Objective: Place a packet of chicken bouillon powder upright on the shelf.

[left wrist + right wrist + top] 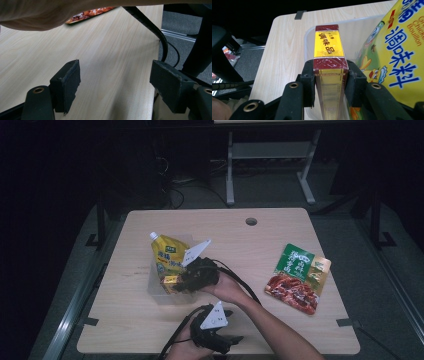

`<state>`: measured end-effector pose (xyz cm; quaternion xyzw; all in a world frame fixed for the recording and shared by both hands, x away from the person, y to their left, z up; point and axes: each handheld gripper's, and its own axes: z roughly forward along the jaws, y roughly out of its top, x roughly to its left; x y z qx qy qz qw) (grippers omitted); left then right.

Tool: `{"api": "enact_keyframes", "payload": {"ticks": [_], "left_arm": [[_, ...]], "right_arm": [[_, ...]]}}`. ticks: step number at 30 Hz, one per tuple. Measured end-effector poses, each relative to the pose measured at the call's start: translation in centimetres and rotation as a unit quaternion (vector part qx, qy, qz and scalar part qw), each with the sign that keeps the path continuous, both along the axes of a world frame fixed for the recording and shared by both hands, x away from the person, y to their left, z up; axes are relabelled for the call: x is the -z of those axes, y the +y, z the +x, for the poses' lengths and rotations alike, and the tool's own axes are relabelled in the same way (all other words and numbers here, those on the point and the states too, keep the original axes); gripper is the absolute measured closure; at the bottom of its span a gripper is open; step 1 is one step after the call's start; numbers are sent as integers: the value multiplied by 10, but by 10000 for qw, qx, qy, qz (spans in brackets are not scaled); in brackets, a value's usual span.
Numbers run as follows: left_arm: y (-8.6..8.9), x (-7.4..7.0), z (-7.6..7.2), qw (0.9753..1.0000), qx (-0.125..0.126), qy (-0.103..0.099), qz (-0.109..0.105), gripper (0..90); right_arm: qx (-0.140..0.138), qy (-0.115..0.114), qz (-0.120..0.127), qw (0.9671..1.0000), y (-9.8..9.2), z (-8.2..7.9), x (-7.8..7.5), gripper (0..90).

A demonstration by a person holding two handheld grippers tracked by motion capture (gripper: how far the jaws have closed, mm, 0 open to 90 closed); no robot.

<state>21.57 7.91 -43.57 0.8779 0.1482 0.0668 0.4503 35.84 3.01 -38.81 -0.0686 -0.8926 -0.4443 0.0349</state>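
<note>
Box (329, 53), red-and-yellow seasoning type, is clamped between right gripper (329, 83) fingers, over clear bin (310, 33) beside bouillon pouch (397, 57). Lower straight, release late. Left gripper (115, 82) fingers wide, empty.

High view looks down and forward over the whole table (140, 320). The gripper views sit close above it; the left one shares the red food packet (87, 13) with the high view (299, 279).
</note>
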Motion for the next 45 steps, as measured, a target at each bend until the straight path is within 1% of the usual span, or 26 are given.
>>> {"api": "enact_keyframes", "payload": {"ticks": [3, 4, 5, 9, 11, 15, 20, 24, 25, 27, 28, 35, 36, 37, 39, 40, 42, 43, 45], "left_arm": [[0, 0, 0, 10000, 3, 2, -9, 236], [0, 0, 0, 10000, 1, 3, -7, 236], [0, 0, 0, 10000, 5, 11, -5, 236], [-1, 0, 0, 10000, 27, -13, 35, 236], [-1, 0, 0, 10000, 27, -13, 35, 236], [-2, 1, -1, 10000, 41, -10, 51, 235], [-2, 1, -1, 10000, 17, -7, 58, 239], [-2, 2, -1, 10000, -16, 25, 56, 241], [-2, 2, -1, 10000, -19, 28, 56, 241], [-2, 2, -1, 10000, -23, 11, 57, 242], [-2, 2, -1, 10000, -44, 32, 47, 244], [-2, 2, 1, 9999, 34, 88, 48, 266], [-2, 2, 2, 10000, 43, 57, 58, 268], [-2, 2, 2, 10000, 43, 73, 52, 268], [-3, 2, 1, 9999, 25, 100, 52, 267], [-3, 2, 1, 9999, 24, 104, 42, 267], [-3, 2, 2, 9999, 11, 113, 33, 267], [-3, 2, 2, 9999, 2, 126, 29, 267], [-3, 2, 2, 9999, -13, 133, 33, 267]], "right_arm": [[12, 26, -51, 10000, 0, -1, 1, 636], [9, 25, -49, 10000, 0, -1, 2, 634], [29, 79, -34, 10000, 0, -1, 2, 631], [10, 68, -41, 10000, -3, 0, 2, 614], [38, 115, -3, 9999, -4, -1, 1, 608], [63, 127, -23, 9999, -6, -2, 1, 594], [75, 125, 27, 9999, -9, -3, -2, 554], [108, 202, 96, 9997, -13, -3, -4, 536], [100, 180, 114, 9997, -15, -3, -5, 529], [126, 232, 138, 9996, -17, -4, -6, 517], [149, 228, 147, 9995, -19, -4, -7, 517], [279, 216, 324, 9989, -35, -3, -13, 504], [312, 236, 324, 9987, -37, -4, -14, 502], [316, 198, 334, 9987, -40, -3, -15, 500], [364, 265, 356, 9983, -45, -4, -16, 497], [357, 209, 360, 9985, -47, -3, -17, 494], [421, 269, 361, 9981, -52, -3, -18, 489], [432, 248, 358, 9981, -55, -3, -19, 485], [486, 288, 376, 9977, -60, -2, -19, 475]]}}
